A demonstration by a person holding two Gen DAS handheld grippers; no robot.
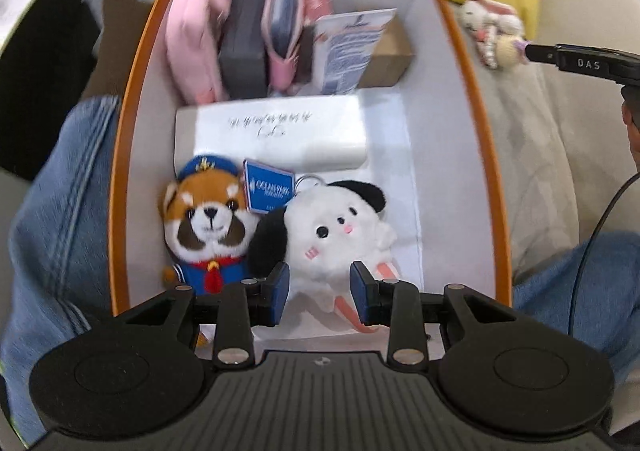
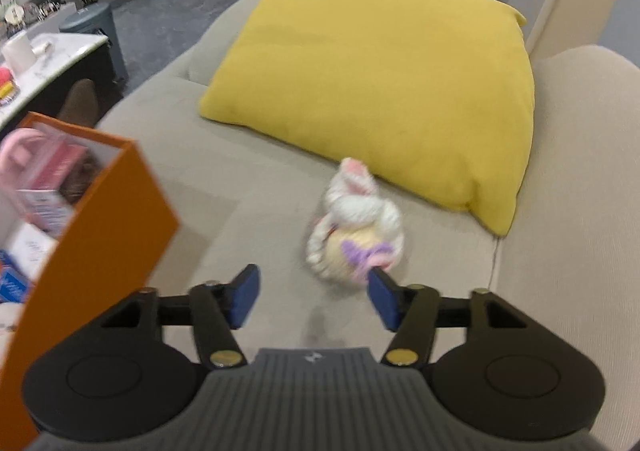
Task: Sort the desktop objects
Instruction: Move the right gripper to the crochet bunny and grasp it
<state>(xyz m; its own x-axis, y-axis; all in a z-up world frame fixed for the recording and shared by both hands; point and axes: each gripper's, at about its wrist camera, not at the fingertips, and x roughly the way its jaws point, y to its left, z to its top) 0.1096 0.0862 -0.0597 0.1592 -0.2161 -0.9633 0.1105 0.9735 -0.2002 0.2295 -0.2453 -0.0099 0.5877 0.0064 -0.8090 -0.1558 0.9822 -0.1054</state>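
Two grippers in view, one per wrist camera. Left gripper pointing steeply down into orange box, fingers parted about halfway, pads not pressing on anything. Just left of the fingers: red panda plush in a blue cap, upright against the box wall. Between and just beyond the fingers: white puppy plush with black ears, lower body reaching into the gap, no clear pad contact. Farther ahead of the fingers: blue tag, white case, then pink pouch, dark block and leaflet packed at the far end. Denim-clad legs on both sides of the box.

Right gripper over beige sofa, fingers spread wide, nothing gripped. Well left of the fingers: the orange box's outer wall. Ahead, nearer the right finger: bunny plush, white with pink ears and a purple bow, blurred, lying on the sofa seat; lower edge just beside the right fingertip, contact impossible to tell. Beyond it: yellow cushion.
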